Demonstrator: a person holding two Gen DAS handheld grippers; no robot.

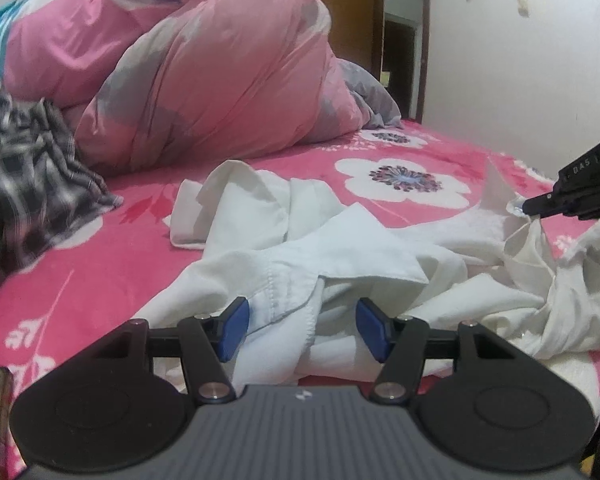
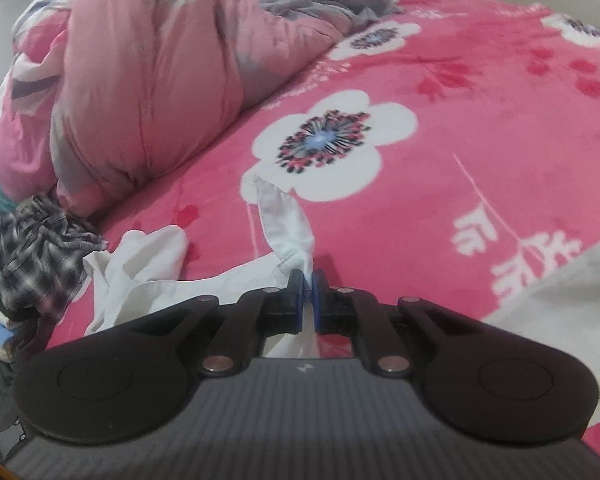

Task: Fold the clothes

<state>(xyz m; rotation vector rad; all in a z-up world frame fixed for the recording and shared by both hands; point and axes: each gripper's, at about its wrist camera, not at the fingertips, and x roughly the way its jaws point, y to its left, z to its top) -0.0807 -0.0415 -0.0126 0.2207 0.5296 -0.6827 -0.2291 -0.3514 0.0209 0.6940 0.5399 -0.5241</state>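
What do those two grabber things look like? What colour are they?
Both look alike. The left gripper and right gripper have black jointed metal-pinned arms, round black discs at the sides, a ribbed grey body with a small white logo, and blue pads on the fingertips. The right one has white lettering on its side.

Bedding and room beyond the gripper

A pink-and-grey duvet point(image 1: 204, 64) is heaped ahead-left of the gripper on a pink floral bedsheet point(image 1: 400, 176) — a wooden door point(image 1: 348, 8) and white wall point(image 1: 520, 80) stand further ahead-right.
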